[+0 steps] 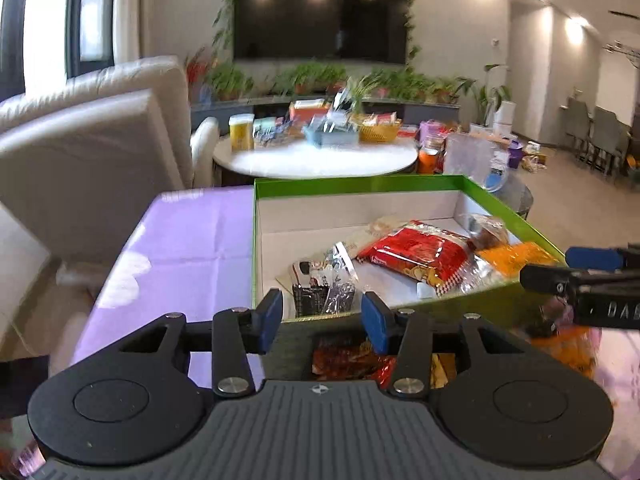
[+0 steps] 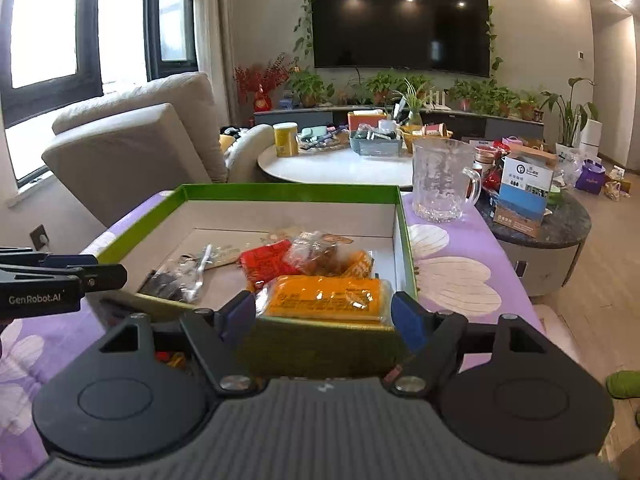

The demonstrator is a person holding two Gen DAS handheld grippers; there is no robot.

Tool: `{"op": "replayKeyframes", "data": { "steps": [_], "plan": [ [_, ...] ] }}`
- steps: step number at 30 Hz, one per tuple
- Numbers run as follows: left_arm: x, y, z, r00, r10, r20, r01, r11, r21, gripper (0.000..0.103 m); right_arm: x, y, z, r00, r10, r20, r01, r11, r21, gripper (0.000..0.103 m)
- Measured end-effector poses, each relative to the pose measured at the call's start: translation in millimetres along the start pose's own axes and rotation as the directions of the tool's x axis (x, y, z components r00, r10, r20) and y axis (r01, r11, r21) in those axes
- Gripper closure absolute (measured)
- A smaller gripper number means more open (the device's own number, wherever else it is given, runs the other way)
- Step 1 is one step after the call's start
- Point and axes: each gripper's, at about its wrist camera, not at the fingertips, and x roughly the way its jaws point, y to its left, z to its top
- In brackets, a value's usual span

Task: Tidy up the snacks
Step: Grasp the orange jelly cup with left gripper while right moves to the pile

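A green-rimmed box point(image 1: 360, 184) point(image 2: 288, 189) sits on the purple cloth and holds several snack packets: a red packet point(image 1: 416, 254) point(image 2: 266, 266), an orange packet point(image 1: 516, 258) point(image 2: 326, 296), a dark foil packet point(image 1: 320, 294) point(image 2: 172, 280) and a clear brown one point(image 2: 316, 256). My left gripper point(image 1: 322, 320) is open at the box's near wall, with red and orange packets point(image 1: 352, 360) lying below it outside the box. My right gripper point(image 2: 324, 316) is open at the box's near wall, just before the orange packet, not gripping it.
A glass mug point(image 2: 442, 178) stands on the purple cloth point(image 2: 456, 276) right of the box. A round white table point(image 2: 340, 168) with baskets and jars is behind. A beige sofa point(image 2: 132, 144) is to the left. A dark round side table point(image 2: 548, 224) holds cartons.
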Motion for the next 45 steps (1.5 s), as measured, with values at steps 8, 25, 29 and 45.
{"op": "replayKeyframes", "data": {
  "steps": [8, 25, 29, 45],
  "plan": [
    [5.2, 3.0, -27.0, 0.988, -0.108, -0.109, 0.104, 0.994, -0.039, 0.061, -12.8, 18.9, -19.7, 0.998, 0.053, -0.045, -0.056, 0.996, -0.075, 0.045],
    [20.3, -15.0, -47.1, 0.971, -0.181, -0.156, 0.191, 0.980, 0.051, 0.060, 0.5, 28.6, -43.9, 0.989, 0.070, -0.129, -0.086, 0.988, -0.125, 0.045],
    [22.0, -8.2, -45.7, 0.965, -0.212, -0.156, 0.215, 0.977, 0.003, 0.061, 1.3, 29.9, -44.9, 0.989, 0.074, -0.126, -0.090, 0.988, -0.126, 0.045],
    [-0.4, 14.1, -55.9, 0.963, -0.219, -0.154, 0.209, 0.975, -0.075, 0.067, -9.7, 69.0, -61.8, 0.962, 0.212, -0.170, -0.246, 0.946, -0.211, 0.045]
  ]
}}
